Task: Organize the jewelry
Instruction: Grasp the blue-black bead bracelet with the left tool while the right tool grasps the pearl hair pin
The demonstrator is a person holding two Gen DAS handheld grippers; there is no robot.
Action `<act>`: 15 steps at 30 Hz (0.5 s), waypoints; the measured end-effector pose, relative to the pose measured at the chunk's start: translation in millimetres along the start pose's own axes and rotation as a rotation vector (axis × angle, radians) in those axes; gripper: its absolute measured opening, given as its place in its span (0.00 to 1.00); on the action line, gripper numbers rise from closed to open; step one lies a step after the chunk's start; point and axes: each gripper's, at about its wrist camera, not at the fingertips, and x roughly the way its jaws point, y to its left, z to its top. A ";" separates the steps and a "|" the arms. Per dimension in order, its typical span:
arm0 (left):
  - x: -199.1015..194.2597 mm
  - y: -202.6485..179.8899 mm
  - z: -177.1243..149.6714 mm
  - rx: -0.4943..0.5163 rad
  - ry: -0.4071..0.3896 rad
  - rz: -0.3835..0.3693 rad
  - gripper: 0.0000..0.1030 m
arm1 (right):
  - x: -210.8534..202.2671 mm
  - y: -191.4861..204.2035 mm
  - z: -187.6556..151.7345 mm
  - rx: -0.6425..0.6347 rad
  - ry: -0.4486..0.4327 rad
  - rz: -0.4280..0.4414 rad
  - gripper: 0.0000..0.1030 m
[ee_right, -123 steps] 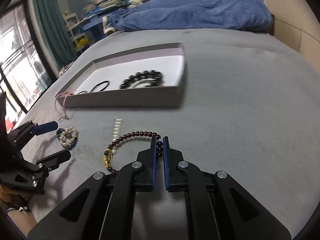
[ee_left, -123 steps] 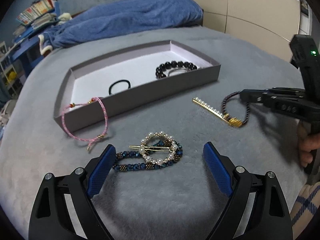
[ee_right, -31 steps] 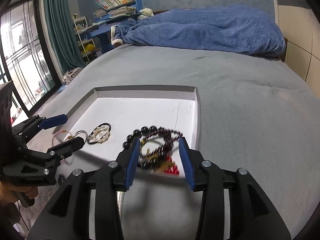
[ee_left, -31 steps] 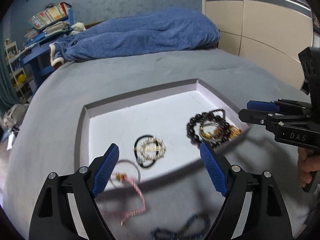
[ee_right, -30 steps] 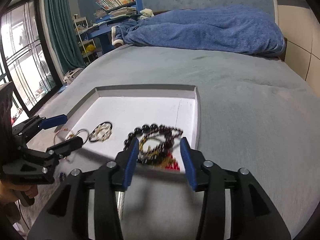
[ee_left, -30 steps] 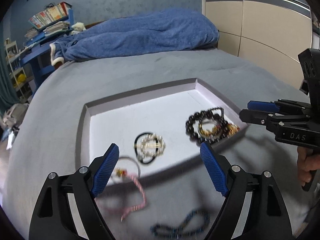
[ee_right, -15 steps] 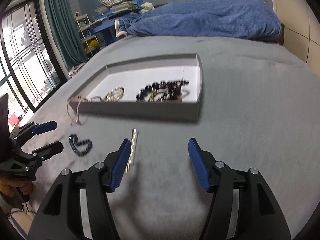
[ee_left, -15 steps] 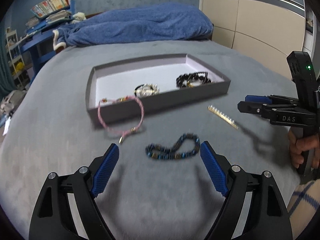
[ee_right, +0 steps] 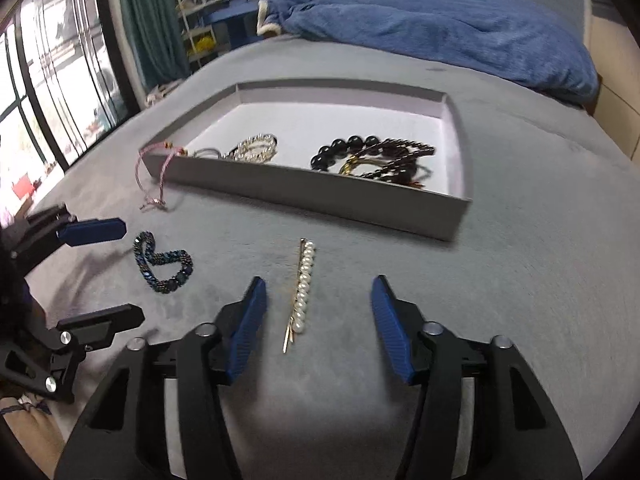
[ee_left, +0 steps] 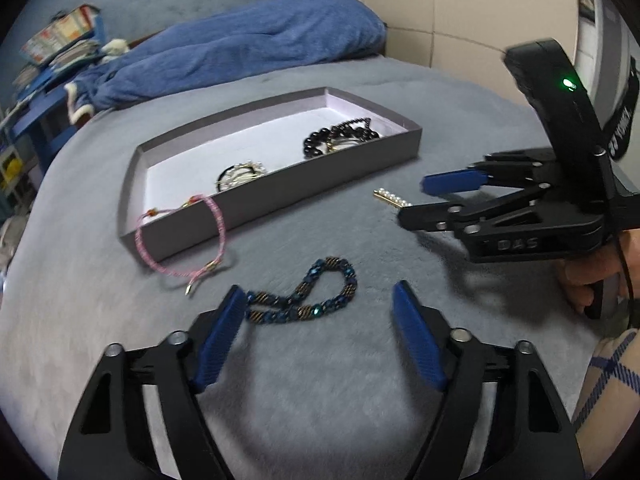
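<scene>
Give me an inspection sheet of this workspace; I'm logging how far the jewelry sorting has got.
Surface: grey bed cover, soft, bearing everything.
Job's things: grey tray holds black bead bracelets and a pearl ring clip. Pink cord bracelet hangs over the tray's corner wall. Blue bead bracelet and pearl hair clip lie on the cover, outside the tray.
Clutter: nothing seen on the cover.
Grippers: left gripper open, at the blue bead bracelet; right gripper open, astride the pearl hair clip. Neither holds anything.
Cables: thin black cable beside the right hand.
Surroundings: blue blanket, bookshelves, window, wardrobe.
</scene>
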 end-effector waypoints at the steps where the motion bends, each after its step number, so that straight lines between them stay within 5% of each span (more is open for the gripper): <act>1: 4.2 -0.9 1.6 0.010 0.013 0.002 0.60 | 1.6 0.5 0.5 -0.005 0.003 -0.003 0.42; 3: 15.0 -1.8 4.6 0.029 0.051 0.009 0.48 | 3.7 2.0 1.2 -0.013 0.005 -0.004 0.37; 8: 26.3 -4.9 7.6 0.071 0.077 0.030 0.38 | 1.2 -0.2 -2.7 -0.008 -0.009 0.015 0.11; 12: 24.5 3.5 7.4 0.032 0.072 0.031 0.17 | -2.5 -4.9 -4.7 0.018 -0.021 0.033 0.08; 15: 22.9 8.9 7.3 0.003 0.066 0.029 0.13 | -5.4 -6.7 -6.4 0.033 -0.028 0.036 0.08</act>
